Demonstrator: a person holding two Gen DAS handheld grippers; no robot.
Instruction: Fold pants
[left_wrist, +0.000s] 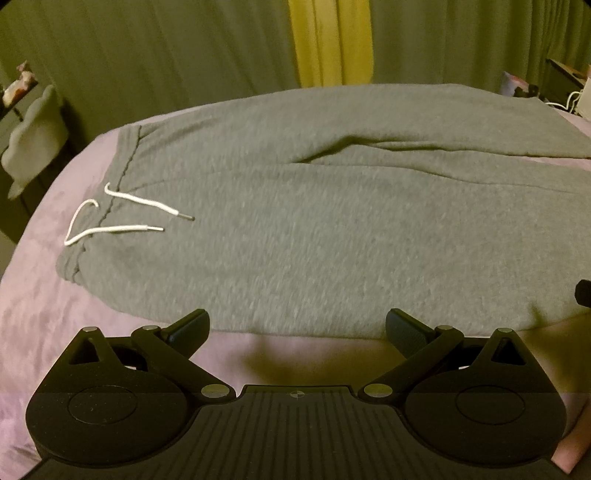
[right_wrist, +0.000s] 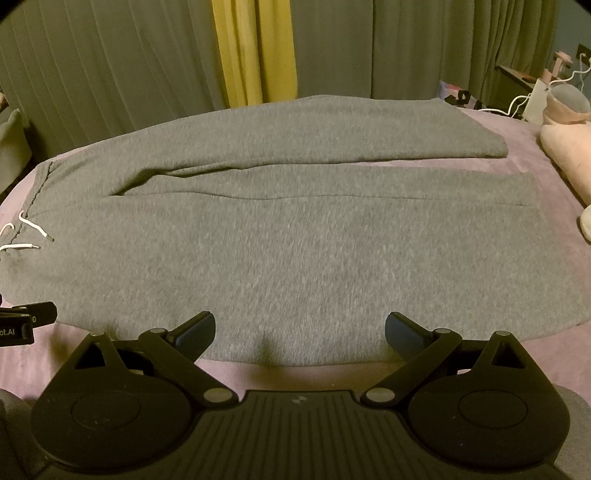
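Grey sweatpants (left_wrist: 314, 229) lie flat on a lilac bed, waistband to the left with a white drawstring (left_wrist: 122, 214), both legs running right. They also fill the right wrist view (right_wrist: 295, 251), with the far leg (right_wrist: 332, 136) spread apart from the near leg. My left gripper (left_wrist: 297, 325) is open and empty, hovering at the pants' near edge below the waist area. My right gripper (right_wrist: 299, 328) is open and empty over the near edge of the near leg. The left gripper's tip (right_wrist: 26, 317) shows at the left of the right wrist view.
The lilac bedsheet (left_wrist: 44, 295) borders the pants on the left and front. Green and yellow curtains (right_wrist: 255, 51) hang behind the bed. Pink plush items (right_wrist: 565, 144) lie at the bed's right. A dark shelf with cables (right_wrist: 517, 92) stands at the far right.
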